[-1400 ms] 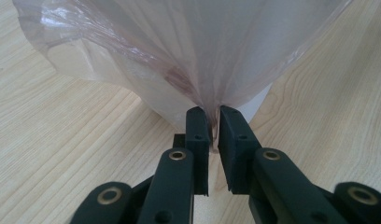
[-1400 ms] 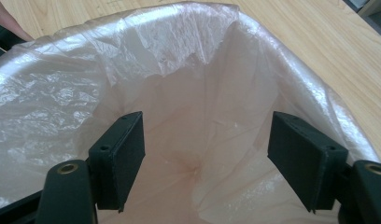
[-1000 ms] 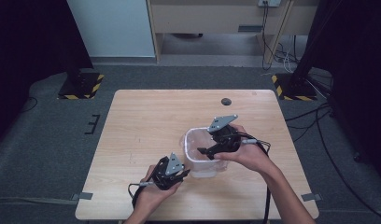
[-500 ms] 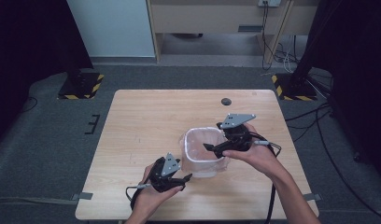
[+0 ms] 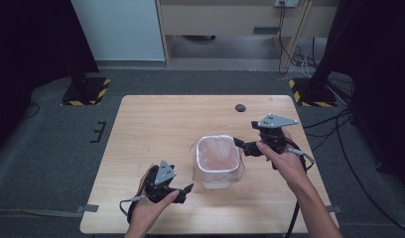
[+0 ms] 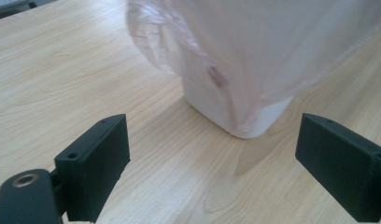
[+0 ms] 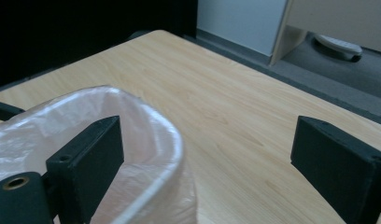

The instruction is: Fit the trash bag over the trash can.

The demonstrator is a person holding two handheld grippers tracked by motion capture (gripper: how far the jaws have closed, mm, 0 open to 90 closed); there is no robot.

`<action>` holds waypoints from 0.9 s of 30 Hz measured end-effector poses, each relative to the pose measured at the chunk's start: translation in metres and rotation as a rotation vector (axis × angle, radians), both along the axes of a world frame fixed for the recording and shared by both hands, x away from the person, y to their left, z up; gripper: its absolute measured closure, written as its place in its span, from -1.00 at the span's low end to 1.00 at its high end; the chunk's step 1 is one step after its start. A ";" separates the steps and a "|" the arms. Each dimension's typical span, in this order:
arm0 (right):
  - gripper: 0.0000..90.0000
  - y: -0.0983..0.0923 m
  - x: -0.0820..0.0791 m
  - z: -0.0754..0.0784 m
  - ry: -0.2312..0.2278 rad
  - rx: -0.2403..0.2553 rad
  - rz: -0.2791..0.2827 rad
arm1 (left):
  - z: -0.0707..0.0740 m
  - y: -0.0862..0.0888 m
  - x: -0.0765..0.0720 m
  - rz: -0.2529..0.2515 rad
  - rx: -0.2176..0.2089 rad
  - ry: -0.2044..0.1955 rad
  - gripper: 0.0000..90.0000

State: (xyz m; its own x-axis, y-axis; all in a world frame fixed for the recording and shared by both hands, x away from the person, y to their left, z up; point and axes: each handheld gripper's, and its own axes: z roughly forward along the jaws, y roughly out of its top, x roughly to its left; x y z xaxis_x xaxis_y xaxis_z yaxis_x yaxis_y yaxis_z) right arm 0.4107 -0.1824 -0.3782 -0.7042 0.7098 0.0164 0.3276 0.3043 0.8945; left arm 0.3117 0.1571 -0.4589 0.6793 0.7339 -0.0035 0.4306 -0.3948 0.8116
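On the wooden table (image 5: 156, 129), near its front edge, your left gripper (image 5: 186, 191) and right gripper (image 5: 238, 145) flank the bag-lined white bin (image 5: 218, 161), both spread wide, the left's jaws just opened, empty.

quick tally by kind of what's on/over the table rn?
White bin: 1
Clear plastic bag liner in the bin, folded over its rim: 1
Small dark round object near the table's far edge: 1
Tongs: 2, left tongs and right tongs, both open, nothing between them
Total: 5
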 end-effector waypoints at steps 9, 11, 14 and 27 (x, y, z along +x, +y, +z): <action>-0.80 -0.034 0.003 -0.010 -0.006 0.035 -0.085 | 0.002 0.019 0.013 0.036 -0.008 -0.023 -0.89; -0.80 -0.045 0.003 -0.016 -0.005 0.041 -0.108 | 0.002 0.023 0.017 0.051 -0.013 -0.019 -0.89; -0.80 -0.054 0.002 -0.023 0.000 0.044 -0.130 | 0.001 0.029 0.024 0.077 -0.013 -0.014 -0.89; -0.77 -0.078 0.005 -0.076 0.066 0.032 -0.198 | -0.018 0.034 0.057 0.142 0.050 0.035 -0.88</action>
